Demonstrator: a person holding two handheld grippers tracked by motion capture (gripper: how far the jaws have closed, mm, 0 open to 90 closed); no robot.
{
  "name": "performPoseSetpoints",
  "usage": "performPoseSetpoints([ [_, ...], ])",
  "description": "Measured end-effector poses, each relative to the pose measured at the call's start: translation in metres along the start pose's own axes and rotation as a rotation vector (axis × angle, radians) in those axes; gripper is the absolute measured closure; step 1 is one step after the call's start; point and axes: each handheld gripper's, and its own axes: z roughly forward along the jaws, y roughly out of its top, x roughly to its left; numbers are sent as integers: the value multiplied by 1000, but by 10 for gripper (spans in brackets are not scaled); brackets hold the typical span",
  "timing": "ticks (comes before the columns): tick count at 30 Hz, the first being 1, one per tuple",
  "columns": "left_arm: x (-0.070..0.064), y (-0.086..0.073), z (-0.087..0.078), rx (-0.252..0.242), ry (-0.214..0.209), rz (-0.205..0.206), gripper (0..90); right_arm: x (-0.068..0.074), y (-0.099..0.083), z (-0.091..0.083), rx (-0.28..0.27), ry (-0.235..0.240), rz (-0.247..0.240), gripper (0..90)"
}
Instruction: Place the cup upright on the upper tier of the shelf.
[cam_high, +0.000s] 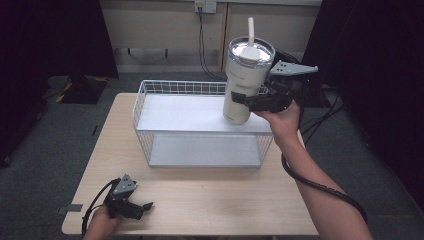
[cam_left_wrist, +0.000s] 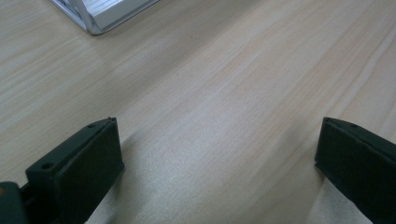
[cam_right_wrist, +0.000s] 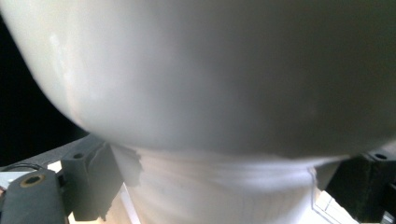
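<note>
Tumbler (cam_high: 246, 82), upper right of centre in the high view, is clamped low on its body by your right gripper (cam_high: 239, 99) above the wire basket (cam_high: 145, 107); close up its blurred wall (cam_right_wrist: 224, 70) hides the base. Your left gripper (cam_high: 146, 206) rests wide open, empty, lower left.

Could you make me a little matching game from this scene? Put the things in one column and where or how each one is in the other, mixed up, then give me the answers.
Things:
1. tumbler
2. wire basket
3. left gripper
4. right gripper

States:
A. open, low over the bare tabletop at the near left corner
B. clamped on the cup's narrow lower part
C. cream-white with a straw, held tilted above the basket's right end
D. white, standing at the middle of the wooden table

Pairs: 1-C, 2-D, 3-A, 4-B
</note>
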Motion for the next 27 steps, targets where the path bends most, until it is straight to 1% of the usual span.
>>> performPoseSetpoints([
  [4, 0, 0, 0, 0, 0, 0, 0, -1, -1, 3, 0, -8, 4, 107],
  [9, 0, 0, 0, 0, 0, 0, 0, -3, -3, 5, 3, -30, 4, 107],
  [19, 0, 0, 0, 3, -2, 1, 0, -11, -6, 10, 0, -66, 18, 107],
  [24, 0, 0, 0, 3, -3, 1, 0, -13, -6, 14, 2, -84, 7, 107],
  [27, 0, 0, 0, 3, -2, 1, 0, -13, -7, 16, 3, -84, 10, 107],
])
